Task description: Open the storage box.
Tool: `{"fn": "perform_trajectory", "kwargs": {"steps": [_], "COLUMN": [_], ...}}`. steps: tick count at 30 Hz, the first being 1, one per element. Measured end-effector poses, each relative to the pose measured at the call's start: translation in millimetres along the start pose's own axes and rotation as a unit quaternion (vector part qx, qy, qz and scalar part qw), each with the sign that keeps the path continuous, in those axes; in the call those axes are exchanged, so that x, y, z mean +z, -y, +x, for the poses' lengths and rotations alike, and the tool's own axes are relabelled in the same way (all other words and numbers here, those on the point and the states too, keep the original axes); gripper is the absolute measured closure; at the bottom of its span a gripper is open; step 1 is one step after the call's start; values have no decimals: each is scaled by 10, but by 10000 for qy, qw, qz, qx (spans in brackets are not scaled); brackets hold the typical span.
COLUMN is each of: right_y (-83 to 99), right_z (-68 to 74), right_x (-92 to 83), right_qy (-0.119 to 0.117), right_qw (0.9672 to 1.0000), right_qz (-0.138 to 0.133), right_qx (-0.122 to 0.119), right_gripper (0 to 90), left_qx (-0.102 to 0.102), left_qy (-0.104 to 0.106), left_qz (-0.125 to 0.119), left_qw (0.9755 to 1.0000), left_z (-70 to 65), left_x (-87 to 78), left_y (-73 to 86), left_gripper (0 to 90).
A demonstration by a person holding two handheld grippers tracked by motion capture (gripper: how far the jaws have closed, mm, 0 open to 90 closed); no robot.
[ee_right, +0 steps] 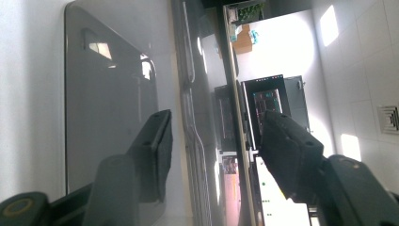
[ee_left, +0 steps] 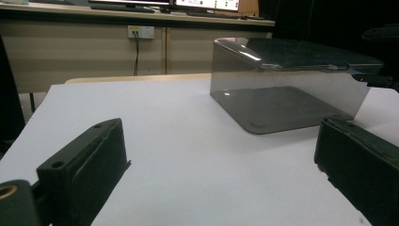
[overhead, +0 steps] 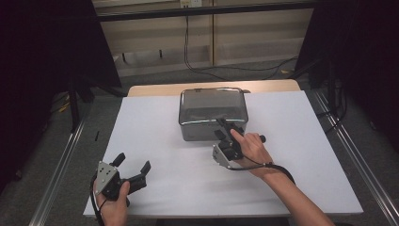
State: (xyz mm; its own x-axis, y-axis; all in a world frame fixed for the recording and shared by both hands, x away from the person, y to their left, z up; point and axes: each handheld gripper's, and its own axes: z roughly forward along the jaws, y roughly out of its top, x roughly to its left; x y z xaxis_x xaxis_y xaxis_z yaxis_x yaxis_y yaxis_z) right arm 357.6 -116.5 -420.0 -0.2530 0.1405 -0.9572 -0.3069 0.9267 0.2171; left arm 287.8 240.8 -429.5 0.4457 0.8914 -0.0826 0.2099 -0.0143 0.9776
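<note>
nearest to me, my left gripper [overhead: 133, 166] rests low over the white sheet [overhead: 155, 141] at the front left, its jaws spread wide with nothing between them; in the left gripper view they frame bare paper, well apart from the box. it has no part in the work yet, as far as i can judge.

further forward, my right gripper [overhead: 225, 126] is turned on its side and has reached the near front edge of the smoky clear box [overhead: 212, 113], which sits toward the far middle of the sheet with its lid [ee_left: 301, 52] down. in the right gripper view my two black jaws straddle the lid's rim [ee_right: 202, 117], one on either side, parted, with a visible gap and no squeeze yet.

so i'd say the approach is done and the jaws are lined up. what's left is nearly everything: close on the rim, then lift or swing the lid open. the box looks empty, though the tint makes that hard to tell.
</note>
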Motion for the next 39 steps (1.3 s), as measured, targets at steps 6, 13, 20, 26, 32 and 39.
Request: {"fn": "perform_trajectory", "kwargs": {"steps": [6,13,20,26,32,39], "right_y": [-11,-1,23,-9,-26,-33], "right_z": [45,59,62,80,71,57], "right_x": [33,61,99,126,128,122], "right_qy": [-41,-187,-240,-210,-185,-169], "right_qw": [9999,9998,9996,9997,9998,9998], "right_qz": [31,105,173,142,117,96], "right_qx": [-153,-41,14,-29,-33,-27], "right_gripper": [517,595,669,709,762,779], "left_qx": [-1,11,15,7,10,70], "left_qy": [6,58,52,62,55,-32], "left_qz": [20,-7,5,-1,2,9], "left_qw": [10000,10000,10000,10000,10000,10000], "left_z": [3,1,5,1,3,15], "left_x": [6,9,10,10,10,14], "left_y": [3,2,4,5,6,9], "left_gripper": [27,26,26,26,26,26]}}
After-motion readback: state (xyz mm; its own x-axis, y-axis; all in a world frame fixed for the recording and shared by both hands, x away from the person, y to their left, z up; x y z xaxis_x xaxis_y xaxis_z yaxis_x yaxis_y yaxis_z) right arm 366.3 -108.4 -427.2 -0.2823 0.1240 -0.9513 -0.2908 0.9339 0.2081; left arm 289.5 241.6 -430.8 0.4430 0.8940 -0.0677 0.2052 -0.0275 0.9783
